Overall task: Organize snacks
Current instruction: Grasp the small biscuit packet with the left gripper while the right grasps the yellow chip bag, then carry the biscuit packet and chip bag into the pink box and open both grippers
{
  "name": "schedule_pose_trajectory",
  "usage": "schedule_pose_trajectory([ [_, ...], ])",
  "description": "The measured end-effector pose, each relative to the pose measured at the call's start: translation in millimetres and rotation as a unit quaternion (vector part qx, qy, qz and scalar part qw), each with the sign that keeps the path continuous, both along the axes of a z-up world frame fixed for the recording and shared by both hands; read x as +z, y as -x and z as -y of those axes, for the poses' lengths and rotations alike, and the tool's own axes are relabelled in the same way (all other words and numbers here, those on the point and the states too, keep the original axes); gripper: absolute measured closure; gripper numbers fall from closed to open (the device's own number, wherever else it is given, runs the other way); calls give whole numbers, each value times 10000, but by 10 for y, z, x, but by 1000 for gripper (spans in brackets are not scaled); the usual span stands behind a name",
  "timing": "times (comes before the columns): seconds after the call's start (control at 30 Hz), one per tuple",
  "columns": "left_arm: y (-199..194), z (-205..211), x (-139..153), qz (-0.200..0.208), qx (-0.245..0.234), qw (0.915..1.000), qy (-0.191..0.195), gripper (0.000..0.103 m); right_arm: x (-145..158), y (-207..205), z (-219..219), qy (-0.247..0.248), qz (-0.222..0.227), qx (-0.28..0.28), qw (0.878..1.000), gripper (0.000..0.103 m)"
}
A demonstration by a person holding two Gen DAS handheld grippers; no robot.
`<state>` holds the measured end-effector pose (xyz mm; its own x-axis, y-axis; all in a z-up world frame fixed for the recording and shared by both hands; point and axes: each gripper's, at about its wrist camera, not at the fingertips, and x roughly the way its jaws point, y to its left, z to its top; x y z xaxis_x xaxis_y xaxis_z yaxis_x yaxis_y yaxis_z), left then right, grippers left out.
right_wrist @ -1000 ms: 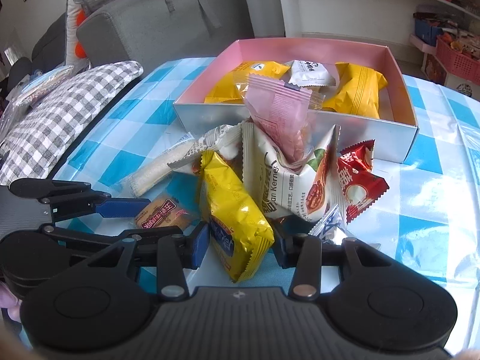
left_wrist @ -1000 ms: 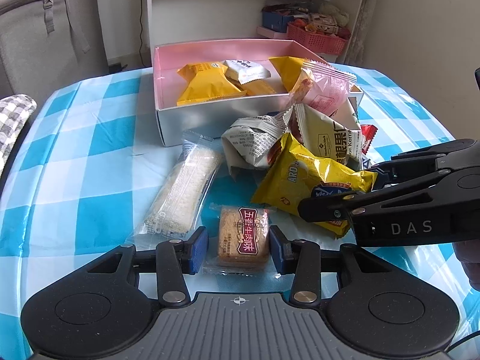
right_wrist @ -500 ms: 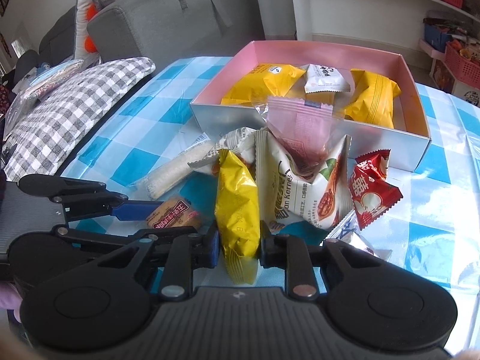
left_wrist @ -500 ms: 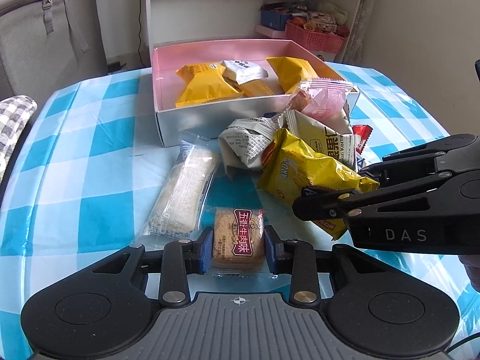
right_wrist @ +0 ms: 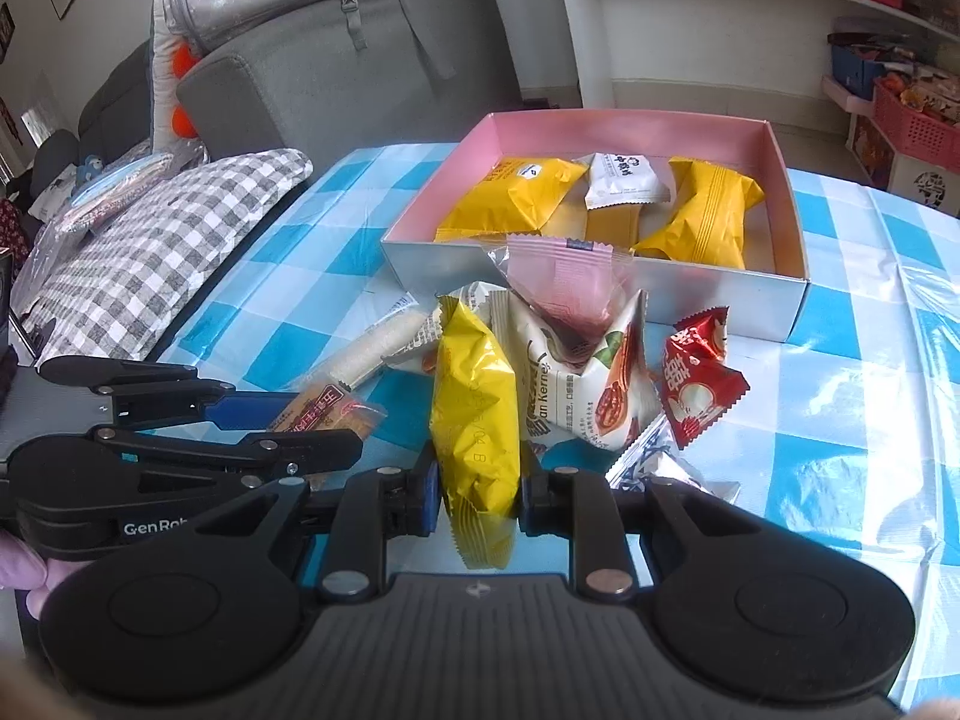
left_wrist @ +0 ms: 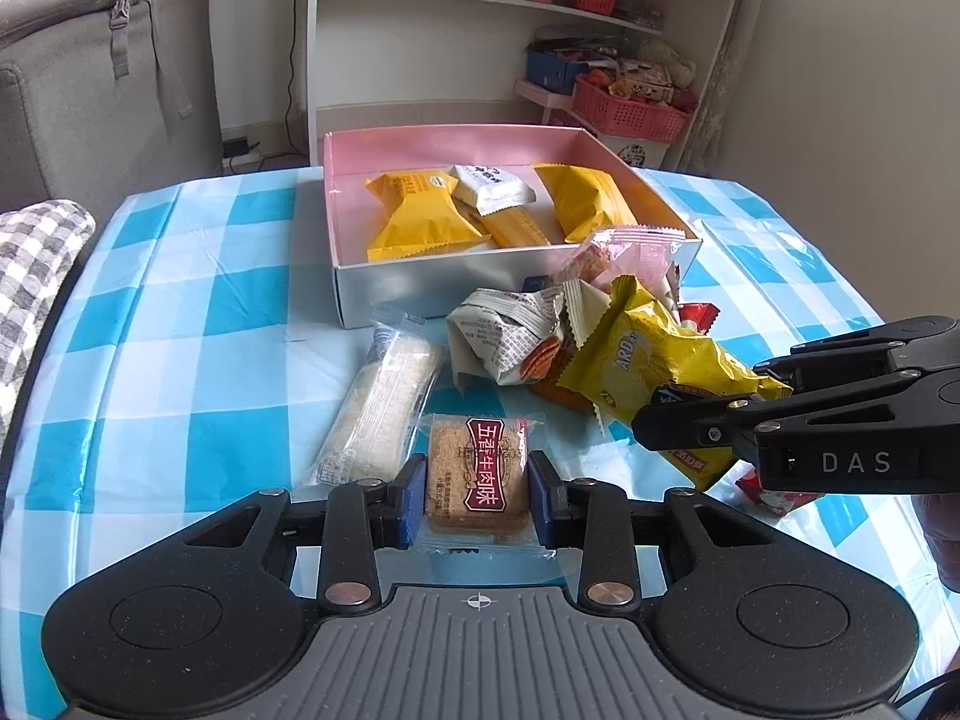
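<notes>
My left gripper (left_wrist: 477,495) is shut on a brown cracker pack with a maroon label (left_wrist: 477,468), lifted a little off the checked tablecloth. My right gripper (right_wrist: 477,489) is shut on a yellow snack bag (right_wrist: 474,420) and holds it upright; it also shows in the left wrist view (left_wrist: 660,366). A pink-lined box (left_wrist: 372,294) behind the pile holds yellow packs (left_wrist: 420,219) and a white pack (left_wrist: 492,186). Loose snacks lie in front of the box: a pale long bar (left_wrist: 384,402), a white newsprint pack (left_wrist: 504,330), a pink pack (right_wrist: 561,288), a red pack (right_wrist: 699,378).
The blue and white checked tablecloth (left_wrist: 198,312) covers the table. A grey sofa (right_wrist: 336,60) and a checked cushion (right_wrist: 150,276) stand to the left. White shelves with red baskets (left_wrist: 624,111) stand behind the table.
Both grippers closed on their snacks: the left on the cracker pack, the right on the yellow bag. Both have lifted slightly, and the yellow bag now stands upright.
</notes>
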<state>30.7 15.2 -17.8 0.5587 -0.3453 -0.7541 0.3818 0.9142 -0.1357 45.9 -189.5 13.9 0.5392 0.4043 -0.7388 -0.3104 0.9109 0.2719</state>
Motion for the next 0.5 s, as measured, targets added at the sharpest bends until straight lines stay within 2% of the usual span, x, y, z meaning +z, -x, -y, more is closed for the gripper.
schedule_pose_trajectory([
  [0.5,-54,-15,299,349,113,9991,196,71,300,22,198,-417,370,-362,9978,82],
])
